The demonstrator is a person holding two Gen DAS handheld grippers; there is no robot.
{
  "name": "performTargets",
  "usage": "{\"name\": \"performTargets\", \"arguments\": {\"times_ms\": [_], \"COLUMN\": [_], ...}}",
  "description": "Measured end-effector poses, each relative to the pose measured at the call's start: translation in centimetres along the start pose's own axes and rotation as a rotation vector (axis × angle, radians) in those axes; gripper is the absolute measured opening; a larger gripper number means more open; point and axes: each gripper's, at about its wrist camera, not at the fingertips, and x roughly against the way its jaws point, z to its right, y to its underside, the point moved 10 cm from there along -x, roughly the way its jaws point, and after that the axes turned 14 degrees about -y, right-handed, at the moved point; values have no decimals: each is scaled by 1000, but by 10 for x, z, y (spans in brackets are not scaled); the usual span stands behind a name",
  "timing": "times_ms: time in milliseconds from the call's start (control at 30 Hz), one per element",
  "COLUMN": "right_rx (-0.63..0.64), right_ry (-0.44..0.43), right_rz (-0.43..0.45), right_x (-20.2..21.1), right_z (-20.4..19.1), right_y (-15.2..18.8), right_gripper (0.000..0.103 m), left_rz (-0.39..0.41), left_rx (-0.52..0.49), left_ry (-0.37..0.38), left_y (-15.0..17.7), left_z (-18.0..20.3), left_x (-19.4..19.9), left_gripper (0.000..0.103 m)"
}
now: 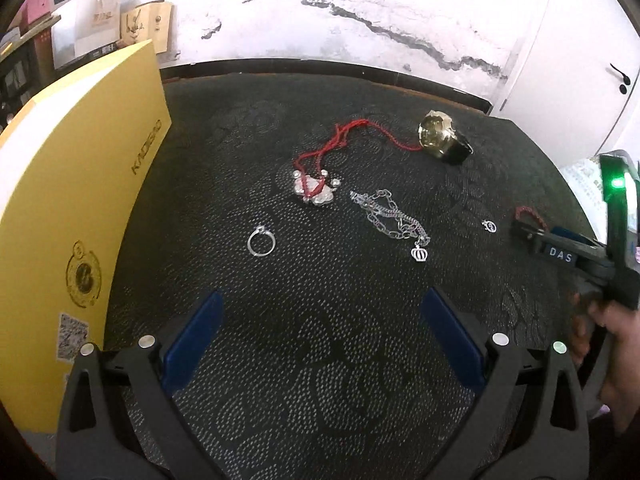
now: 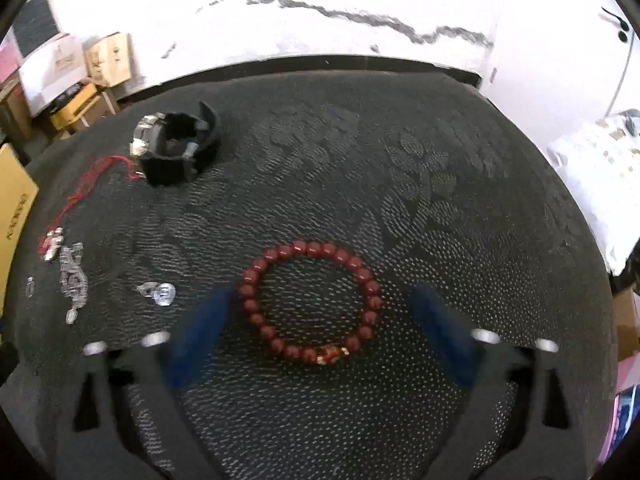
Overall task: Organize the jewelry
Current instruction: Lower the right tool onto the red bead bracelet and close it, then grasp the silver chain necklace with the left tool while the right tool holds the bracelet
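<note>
Though set up for sorting, nothing yet put away as far as visible: all pieces loose on the dark patterned desk [image 1: 320, 360]. Near the middle, a red cord necklace [image 1: 332, 148] with a silver lock pendant [image 1: 314, 190]; just beside its far end, a gold-faced wristwatch [image 1: 440, 136] on a black strap. Closer in, a silver ring [image 1: 261, 241], a silver chain [image 1: 394, 216] ending in a crown charm [image 1: 420, 254], and a small silver earring-like piece [image 1: 489, 226], too small to name surely. Off to the right, a red beaded bracelet [image 2: 310, 304] flat on the desk, framed between the fingers of the right gripper [image 2: 316, 320], spread wide and apparently not touching it; probably the first pick. Left gripper [image 1: 320, 332] likewise wide apart, holding nothing, hovering short of the ring.

Only one likely container: a yellow box [image 1: 80, 220] standing at the left edge, shut or turned away, contents hidden. Whole task judged ahead.
</note>
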Motion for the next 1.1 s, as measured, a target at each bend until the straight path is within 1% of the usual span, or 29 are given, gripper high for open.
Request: {"name": "performTargets", "arguments": {"times_ms": [33,67,133,200,267,367,433,500,533,600,667,733,867,1000,1100], "right_rx": [8,16,11,2,-33,-42,-49,-68,-79,-96,-101,-110,-127,-153,-165], "right_ry": [-21,-25,-36,-42,-76,-88,-93,-106,-111,-120,-125,-138,-160,-180,-203], "right_rz": [0,-2,-4,-6,-11,-10,1,10,14,21,23,25,50,71,78], "right_x": [3,3,3,5,7,13,19,24,27,32,34,37,43,50,53], "right_z": [-8,-16,-22,-22,-21,-20,-18,-17,-16,-11,-7,-6,-3,1,3], "right_y": [-1,0,-1,-3,-2,-3,-6,-6,-4,-5,-4,-5,-8,-10,-13], "right_gripper": [48,19,8,8,8,8,8,8,8,8,8,8,8,8,8], "left_rz": [1,6,9,3,-7,-8,-10,-14,-8,0,10,-1,44,67,80], "left_rx": [-5,-11,-17,-7,8,18,25,11,-6,-80,-130,-149,-209,-247,-307], "left_ry": [-11,-24,-36,-34,-24,-27,-20,0,14,26,37,27,-5,25,66], "left_y": [-1,-4,-6,-8,-10,-14,-16,-16,-16,-14,-11,-9,-16,-25,-29], "left_z": [1,2,3,2,2,3,9,25,34,57,69,72,82,87,90], "left_x": [-2,-4,-7,-10,-12,-17,-21,-24,-25,-28,-29,-36,-44,-49,-52], "left_gripper": [97,97,97,97,97,97,97,97,97,97,97,97,97,97,97]}}
